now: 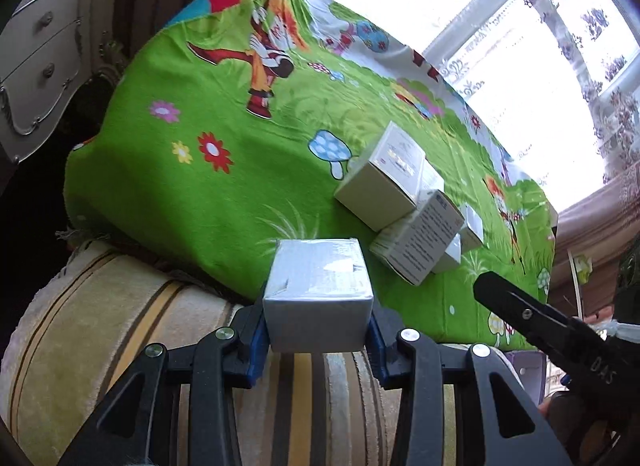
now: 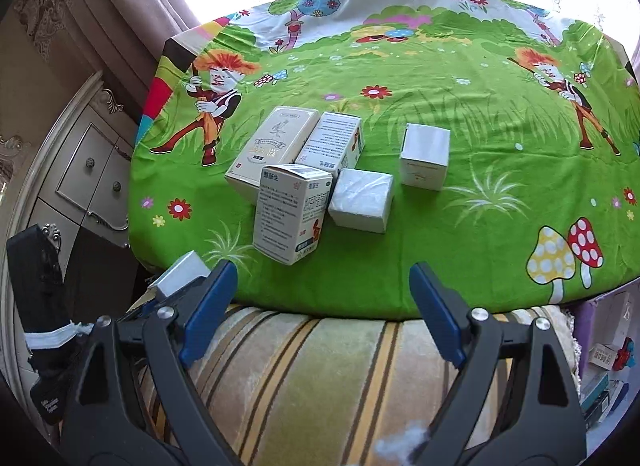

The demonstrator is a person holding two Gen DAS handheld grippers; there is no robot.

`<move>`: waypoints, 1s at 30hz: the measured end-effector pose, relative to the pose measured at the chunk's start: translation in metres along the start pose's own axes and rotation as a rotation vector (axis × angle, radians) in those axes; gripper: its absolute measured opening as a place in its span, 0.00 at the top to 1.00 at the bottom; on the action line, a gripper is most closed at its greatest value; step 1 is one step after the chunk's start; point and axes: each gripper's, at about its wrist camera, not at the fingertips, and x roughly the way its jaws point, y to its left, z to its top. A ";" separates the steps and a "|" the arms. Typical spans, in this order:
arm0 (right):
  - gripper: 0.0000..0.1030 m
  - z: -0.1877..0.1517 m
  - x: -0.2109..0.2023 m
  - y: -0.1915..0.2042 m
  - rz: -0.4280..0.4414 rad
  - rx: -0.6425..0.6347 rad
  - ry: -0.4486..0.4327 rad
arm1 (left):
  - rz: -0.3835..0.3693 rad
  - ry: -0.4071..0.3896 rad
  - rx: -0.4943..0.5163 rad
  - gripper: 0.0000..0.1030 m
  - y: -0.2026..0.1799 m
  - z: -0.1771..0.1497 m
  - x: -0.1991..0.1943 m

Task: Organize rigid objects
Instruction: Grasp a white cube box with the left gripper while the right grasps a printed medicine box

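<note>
1. Left tool (image 1: 318, 340) clenched on a small silvery box (image 1: 318, 290), blue pads pressing both side faces; box held above the near worktop edge and the striped cushion (image 1: 120, 346), at 6 o'clock of the left wrist view.
2. Same held box visible at 8 o'clock of the right wrist view as a pale corner (image 2: 182, 272) just beside the right tool's left finger.
3. Right tool (image 2: 324, 306) released, jaws standing wide with nothing between them, hovering over the near edge of the green cartoon cloth (image 2: 480, 225).
4. Remaining boxes clustered mid-cloth: tall cream box (image 2: 266, 147) lying flat at 11 o'clock of the cluster, printed medicine box (image 2: 334, 141) beside it, upright medicine box (image 2: 292, 211) in front, wrapped silvery box (image 2: 362, 199) touching it on the right, white cube box (image 2: 424, 155) standing apart at 2 o'clock.
5. Risk, by judgement: grip sits low on the held box, near its rear end; a quick swing could pivot it out of the pads and drop it onto the cushion.
6. Risk: both tools close together at the near edge; crossing paths could knock fingers against each other or against the held box.
7. Risk: upright medicine box looks top-heavy; a nudge while placing alongside could topple it into its neighbours.
8. Risk: soft cloth could bunch under a pushed box.
</note>
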 end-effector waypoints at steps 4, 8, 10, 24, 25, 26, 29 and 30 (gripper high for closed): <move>0.13 0.004 0.019 0.018 -0.023 0.002 0.012 | 0.018 -0.051 -0.062 0.60 0.015 0.003 -0.007; 0.13 0.009 0.034 0.033 -0.070 -0.007 0.007 | 0.026 -0.066 -0.091 0.60 0.023 0.003 -0.006; 0.13 0.012 0.041 0.037 -0.099 -0.014 0.006 | 0.027 -0.074 -0.095 0.60 0.024 0.004 -0.007; 0.50 0.013 0.067 0.032 -0.085 -0.012 0.057 | 0.044 -0.071 -0.076 0.60 0.021 0.000 -0.005; 0.51 0.011 0.064 0.030 -0.073 -0.010 0.054 | 0.043 -0.072 -0.070 0.60 0.020 -0.001 -0.005; 0.51 0.009 0.060 0.027 -0.058 -0.006 0.049 | 0.042 -0.074 -0.064 0.60 0.018 -0.001 -0.006; 0.54 0.003 0.044 0.016 -0.016 0.010 0.031 | 0.036 -0.080 -0.042 0.60 0.012 -0.003 -0.008; 0.56 0.000 0.038 0.012 -0.005 0.010 0.019 | 0.031 -0.082 -0.036 0.60 0.010 -0.004 -0.009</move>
